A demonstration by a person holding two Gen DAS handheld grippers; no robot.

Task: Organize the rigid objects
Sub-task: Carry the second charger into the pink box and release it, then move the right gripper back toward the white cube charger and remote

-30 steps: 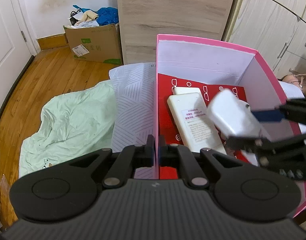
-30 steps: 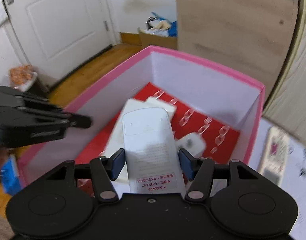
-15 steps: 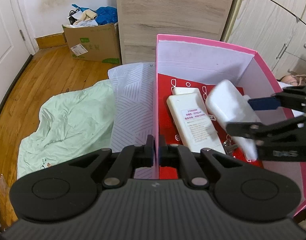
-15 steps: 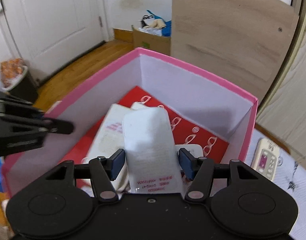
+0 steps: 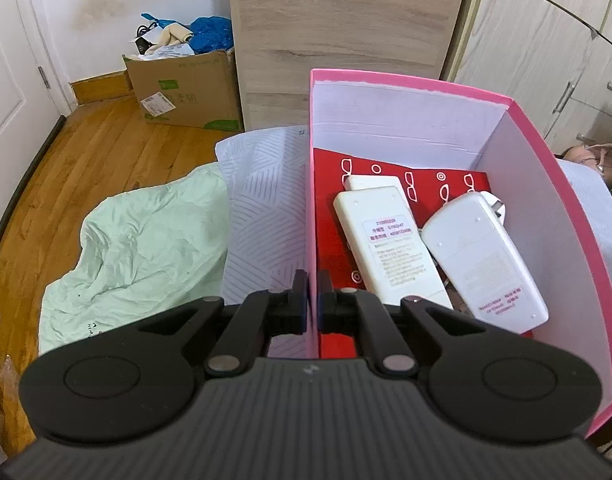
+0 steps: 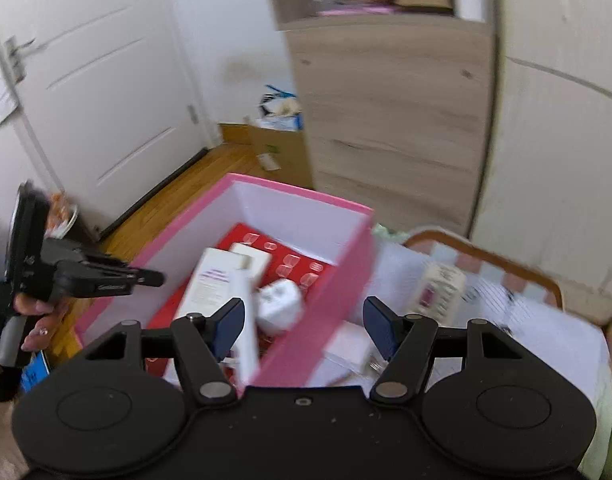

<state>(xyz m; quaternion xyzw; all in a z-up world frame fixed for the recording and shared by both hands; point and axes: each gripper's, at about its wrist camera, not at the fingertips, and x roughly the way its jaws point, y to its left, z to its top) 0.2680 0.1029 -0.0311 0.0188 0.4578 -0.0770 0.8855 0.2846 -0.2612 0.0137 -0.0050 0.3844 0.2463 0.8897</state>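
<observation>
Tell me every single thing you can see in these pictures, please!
pink box: one, pink outside, white walls, red patterned floor; on the bed
white remotes: two clearly showing, face down in the pink box, a third white piece under them
white plug: one, in the pink box
remote on bed: one, pale with a screen, outside the box on its right
white block: one, on the bed beside the box
green blanket: one, left of the box
cardboard box: one, brown, full of stuff, on the wooden floor
wardrobe: wood and cream, behind
door: white
left gripper: black, shut on the box's left wall
right gripper: black, open, empty
person's hand: holding the left gripper
</observation>
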